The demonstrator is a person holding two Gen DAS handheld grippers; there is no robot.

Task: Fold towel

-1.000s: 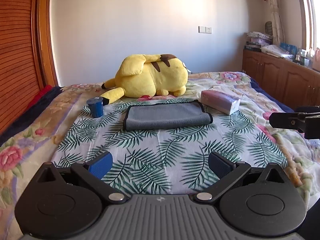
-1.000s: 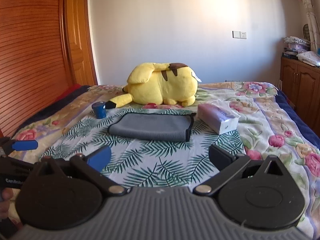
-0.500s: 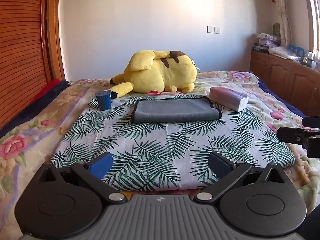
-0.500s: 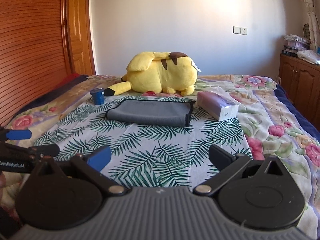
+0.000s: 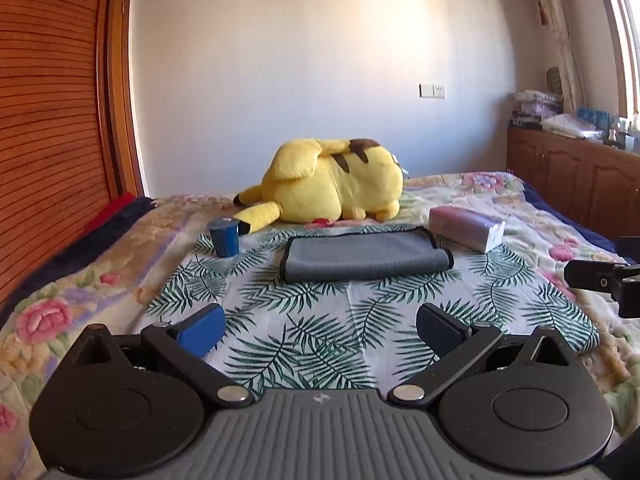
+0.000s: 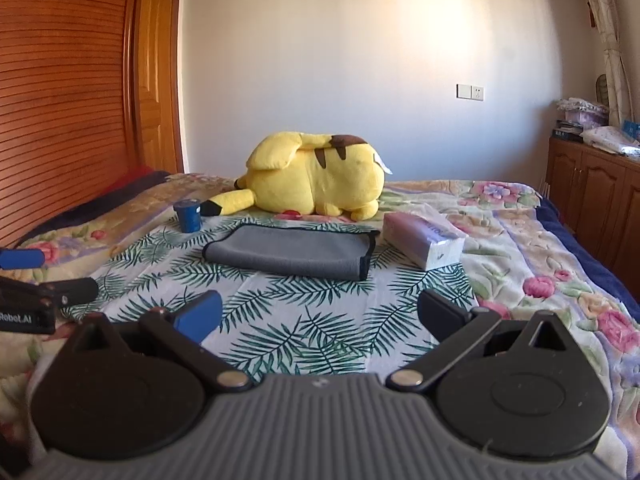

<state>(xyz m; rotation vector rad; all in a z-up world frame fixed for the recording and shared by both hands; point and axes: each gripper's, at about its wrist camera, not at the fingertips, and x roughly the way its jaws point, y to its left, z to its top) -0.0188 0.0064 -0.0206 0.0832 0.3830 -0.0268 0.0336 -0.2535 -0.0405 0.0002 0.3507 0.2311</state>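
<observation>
A grey towel (image 5: 362, 259) with a dark hem lies folded flat on the palm-leaf sheet (image 5: 320, 320) in the middle of the bed; it also shows in the right wrist view (image 6: 294, 251). My left gripper (image 5: 320, 326) is open and empty, well short of the towel, near the sheet's front edge. My right gripper (image 6: 320, 314) is open and empty, also short of the towel. The right gripper's fingers (image 5: 592, 278) show at the right edge of the left wrist view, and the left gripper's fingers (image 6: 52, 290) at the left edge of the right wrist view.
A yellow plush toy (image 5: 332, 186) lies behind the towel. A blue cup (image 5: 225, 237) stands to its left and a tissue pack (image 5: 466, 227) to its right. A wooden wardrobe (image 5: 48, 120) is on the left, low cabinets (image 5: 580, 184) on the right.
Both grippers have drawn back from the towel and tilted up, so the towel looks farther away and more wall shows. Both stay open and empty.
</observation>
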